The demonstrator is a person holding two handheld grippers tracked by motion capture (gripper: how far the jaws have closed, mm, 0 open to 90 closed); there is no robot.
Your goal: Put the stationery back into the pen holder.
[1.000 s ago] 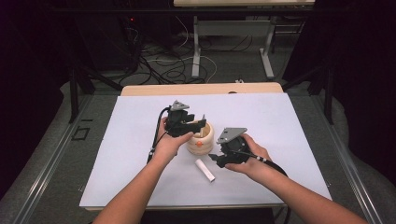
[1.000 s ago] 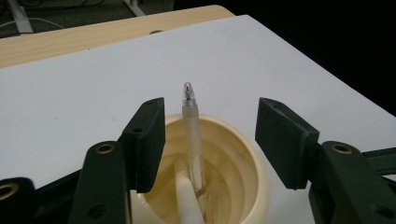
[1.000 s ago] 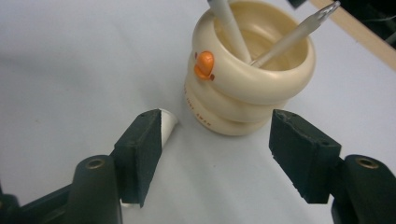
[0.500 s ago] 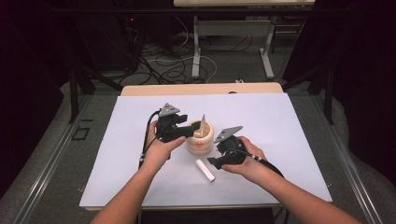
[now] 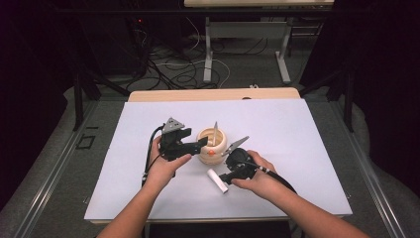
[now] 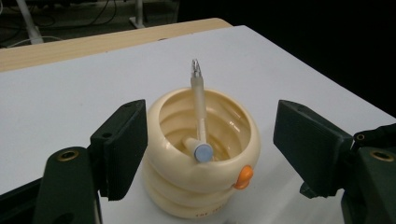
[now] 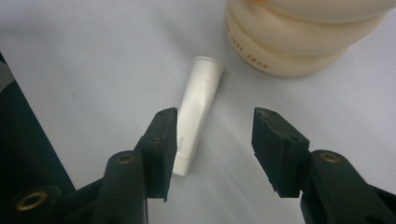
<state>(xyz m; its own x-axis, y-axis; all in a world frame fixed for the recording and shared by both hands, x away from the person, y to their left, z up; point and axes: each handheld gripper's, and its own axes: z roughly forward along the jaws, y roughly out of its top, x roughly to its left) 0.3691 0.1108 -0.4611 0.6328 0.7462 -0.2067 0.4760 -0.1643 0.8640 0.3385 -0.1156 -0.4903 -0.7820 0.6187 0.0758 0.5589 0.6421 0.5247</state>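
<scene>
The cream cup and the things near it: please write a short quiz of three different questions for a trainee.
1. True or false: the pen stands inside the cream cup, leaning on its rim.
2. What lies on the white table under the right gripper?
A) a white cap
B) a spoon
C) a battery
3. Fill in: the left gripper has its jaws on both sides of the cup, and the pads are ___ the cup wall.

Key:
1. True.
2. A, the white cap; the jaws are open above it.
3. Apart from; the jaws have just been opening.
</scene>
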